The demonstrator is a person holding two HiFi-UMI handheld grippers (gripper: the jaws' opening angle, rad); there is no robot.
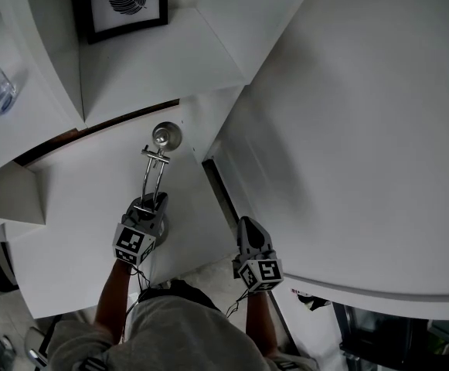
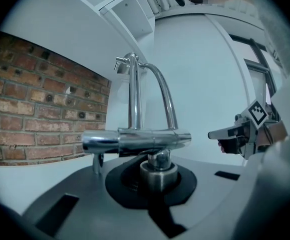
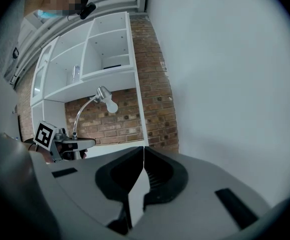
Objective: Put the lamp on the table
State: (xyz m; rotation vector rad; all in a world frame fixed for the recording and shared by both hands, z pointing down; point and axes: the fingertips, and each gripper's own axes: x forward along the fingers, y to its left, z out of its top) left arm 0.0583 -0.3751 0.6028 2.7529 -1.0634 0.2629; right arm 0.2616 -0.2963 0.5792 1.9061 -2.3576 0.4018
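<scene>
The left gripper [image 1: 153, 204] is shut tight on the bottom part of the shiny metal lamp [image 1: 154, 168]. The lamp stands up over the white bench [image 1: 77, 207], close to the brick wall [image 2: 30, 114] and under the white shelves [image 3: 120, 77]. Its bulb end is far from the person. The right gripper [image 3: 144, 171] has its jaws together with nothing in them, near the edge of the big round white table [image 1: 363, 130]

Chrome lamp [image 2: 135, 140]; brick wall [image 2: 30, 119] perhaps reddish-brown

Lamp [image 1: 155, 167] on counter [image 1: 73, 207]; table [image 1: 363, 130] right.
</scene>
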